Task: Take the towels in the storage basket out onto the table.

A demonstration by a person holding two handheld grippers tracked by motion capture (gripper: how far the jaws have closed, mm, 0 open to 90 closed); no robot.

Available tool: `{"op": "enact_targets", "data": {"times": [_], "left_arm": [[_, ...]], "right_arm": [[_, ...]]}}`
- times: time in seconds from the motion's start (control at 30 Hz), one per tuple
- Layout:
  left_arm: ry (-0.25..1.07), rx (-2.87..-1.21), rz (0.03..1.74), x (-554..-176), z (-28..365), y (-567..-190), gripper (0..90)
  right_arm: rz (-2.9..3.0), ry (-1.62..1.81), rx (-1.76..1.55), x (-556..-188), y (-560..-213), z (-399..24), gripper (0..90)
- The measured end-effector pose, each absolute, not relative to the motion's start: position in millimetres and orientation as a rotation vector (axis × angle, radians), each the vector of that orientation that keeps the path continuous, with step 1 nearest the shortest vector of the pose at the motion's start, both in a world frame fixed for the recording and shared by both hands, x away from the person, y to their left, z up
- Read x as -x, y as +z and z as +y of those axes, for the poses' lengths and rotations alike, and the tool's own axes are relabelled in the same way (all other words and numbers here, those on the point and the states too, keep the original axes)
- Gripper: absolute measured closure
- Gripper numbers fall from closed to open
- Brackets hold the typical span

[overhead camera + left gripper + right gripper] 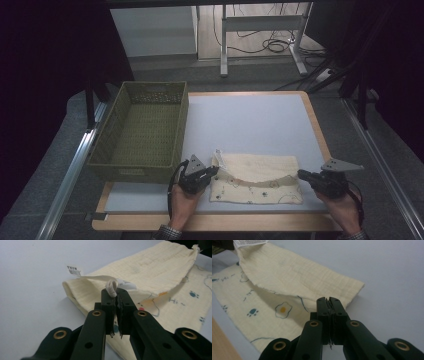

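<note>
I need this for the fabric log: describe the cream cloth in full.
The cream cloth is a thin, crinkled woven fabric, plain on its outer side and printed inside with small paw prints, fried eggs and lettering. It lies on the white table near its front edge, right of the green basket, folded lengthwise with the upper layer drawn partway back. A white care label sticks out at one corner. The left gripper pinches the upper layer's edge at one end, the right gripper at the other.
</note>
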State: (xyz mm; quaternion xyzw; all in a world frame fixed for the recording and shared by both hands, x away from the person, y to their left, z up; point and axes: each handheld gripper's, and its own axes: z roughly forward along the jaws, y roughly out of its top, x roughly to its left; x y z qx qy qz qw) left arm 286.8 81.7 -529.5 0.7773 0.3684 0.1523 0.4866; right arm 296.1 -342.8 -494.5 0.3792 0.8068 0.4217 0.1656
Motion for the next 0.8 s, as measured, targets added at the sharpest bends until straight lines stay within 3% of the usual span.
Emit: {"op": "enact_targets", "data": {"times": [0.4,0.8], "left_arm": [[0.349,-1.93,0.868,-258,84,-534,84.4],[0.309,-1.955,0.867,-242,84,-545,82.8]], "right_arm": [[2.324,1.204,-1.076,-262,-499,-346,87.8],[2.354,1.189,-1.102,-251,-516,-349,87.5]]}}
